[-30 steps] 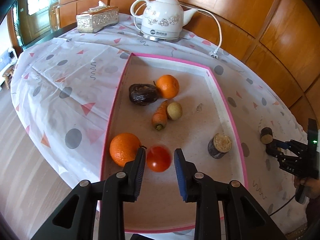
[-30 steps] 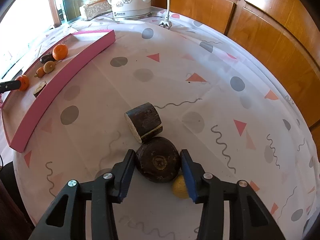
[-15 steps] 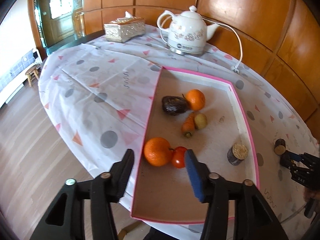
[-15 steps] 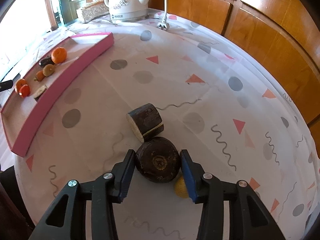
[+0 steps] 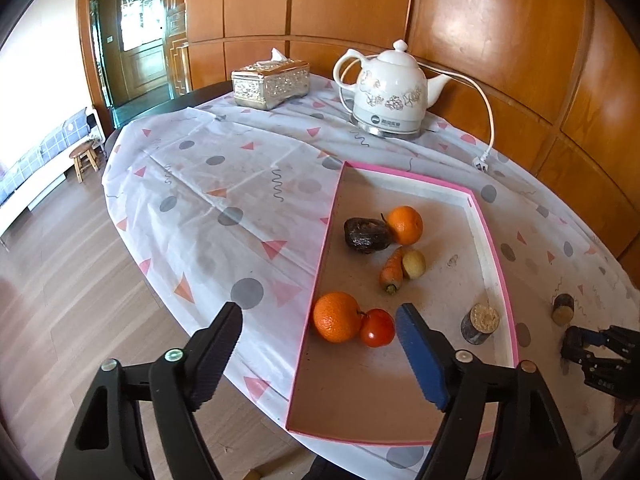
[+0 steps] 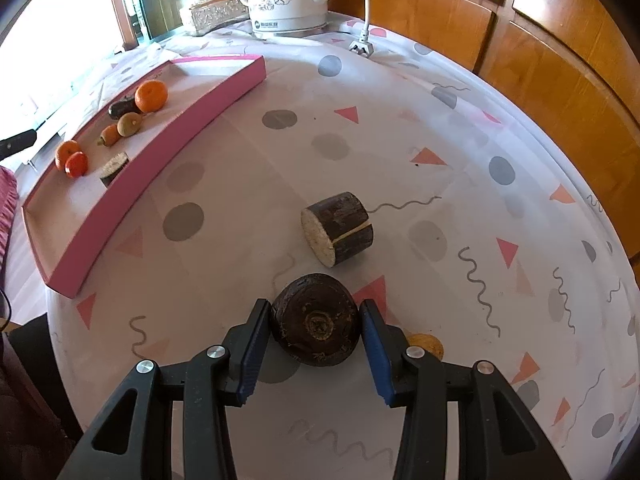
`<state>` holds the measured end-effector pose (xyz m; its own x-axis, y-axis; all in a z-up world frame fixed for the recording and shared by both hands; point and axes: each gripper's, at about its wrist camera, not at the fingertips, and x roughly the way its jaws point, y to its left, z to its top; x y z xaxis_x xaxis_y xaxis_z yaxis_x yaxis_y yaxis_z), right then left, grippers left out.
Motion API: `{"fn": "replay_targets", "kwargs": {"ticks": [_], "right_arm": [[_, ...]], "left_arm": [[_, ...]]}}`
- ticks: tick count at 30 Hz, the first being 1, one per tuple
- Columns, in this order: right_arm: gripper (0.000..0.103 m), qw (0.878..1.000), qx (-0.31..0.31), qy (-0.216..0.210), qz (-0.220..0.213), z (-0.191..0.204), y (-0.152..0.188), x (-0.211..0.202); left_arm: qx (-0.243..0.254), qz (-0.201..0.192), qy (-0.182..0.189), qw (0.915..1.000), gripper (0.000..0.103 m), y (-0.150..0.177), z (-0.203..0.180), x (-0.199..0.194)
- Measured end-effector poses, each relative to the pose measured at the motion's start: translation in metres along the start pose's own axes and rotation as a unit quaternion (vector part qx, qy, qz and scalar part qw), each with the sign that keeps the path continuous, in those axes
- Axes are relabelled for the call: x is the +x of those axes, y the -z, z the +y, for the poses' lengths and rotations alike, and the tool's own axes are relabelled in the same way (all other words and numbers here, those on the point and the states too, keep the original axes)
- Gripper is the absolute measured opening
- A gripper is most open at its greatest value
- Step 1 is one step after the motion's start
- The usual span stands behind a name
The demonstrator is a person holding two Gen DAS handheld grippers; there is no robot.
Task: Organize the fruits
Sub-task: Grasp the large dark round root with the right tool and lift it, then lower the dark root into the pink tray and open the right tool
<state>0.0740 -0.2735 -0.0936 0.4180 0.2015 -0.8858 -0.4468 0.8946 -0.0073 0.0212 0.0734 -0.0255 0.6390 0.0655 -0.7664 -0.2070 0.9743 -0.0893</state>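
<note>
A pink tray [image 5: 496,248] holds two oranges [image 5: 337,317] [image 5: 406,225], a red tomato [image 5: 377,333], a dark fruit [image 5: 366,235], a carrot [image 5: 392,269], a small brown fruit [image 5: 414,264] and a cut dark stump [image 5: 479,323]. My left gripper [image 5: 318,350] is wide open and empty, raised near the tray's front left. My right gripper [image 6: 314,332] is shut on a dark round fruit [image 6: 315,325] on the cloth. A cut dark log piece [image 6: 337,234] lies just beyond it. A small yellow fruit [image 6: 426,346] peeks from behind the right finger.
A white kettle [image 5: 390,94] with a cord and plug [image 5: 482,162] and a silver tissue box [image 5: 270,82] stand at the back. The tray [image 6: 160,148] lies left in the right wrist view. The table edge and wooden floor lie to the left.
My left gripper has opened wide, let go of the tomato beside the front orange, and pulled back and up. The right gripper stays closed on the dark fruit.
</note>
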Motion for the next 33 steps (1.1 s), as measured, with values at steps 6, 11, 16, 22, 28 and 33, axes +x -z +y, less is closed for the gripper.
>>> {"fn": "replay_targets", "kwargs": {"ticks": [6,11,16,22,28,33], "right_arm": [[0.046,1.0,0.004,-0.018,-0.006,0.006,0.001,-0.012],[0.045,0.999,0.005,-0.033,-0.009,0.016,-0.001,-0.023],[0.045,0.998,0.016,-0.052,-0.031,0.028,-0.009,-0.039],[0.045,0.996,0.02,-0.071,-0.041,0.054,-0.027,-0.042],[0.045,0.995,0.009,-0.087,-0.052,0.091,-0.053,-0.037],[0.045,0.995,0.009,-0.087,-0.054,0.11,-0.068,-0.032]], "left_arm": [[-0.013,0.005,0.004,0.9999,0.082,0.001,0.006,0.001],[-0.018,0.003,0.005,0.9998,0.082,0.001,0.009,0.002],[-0.019,0.004,0.011,0.9998,0.082,0.003,0.011,0.003],[-0.017,-0.01,0.015,0.9997,0.082,0.004,0.014,-0.002],[-0.015,-0.018,0.019,0.9995,0.085,0.004,0.017,-0.005],[-0.018,-0.02,0.024,0.9993,0.085,0.005,0.019,-0.006]]}}
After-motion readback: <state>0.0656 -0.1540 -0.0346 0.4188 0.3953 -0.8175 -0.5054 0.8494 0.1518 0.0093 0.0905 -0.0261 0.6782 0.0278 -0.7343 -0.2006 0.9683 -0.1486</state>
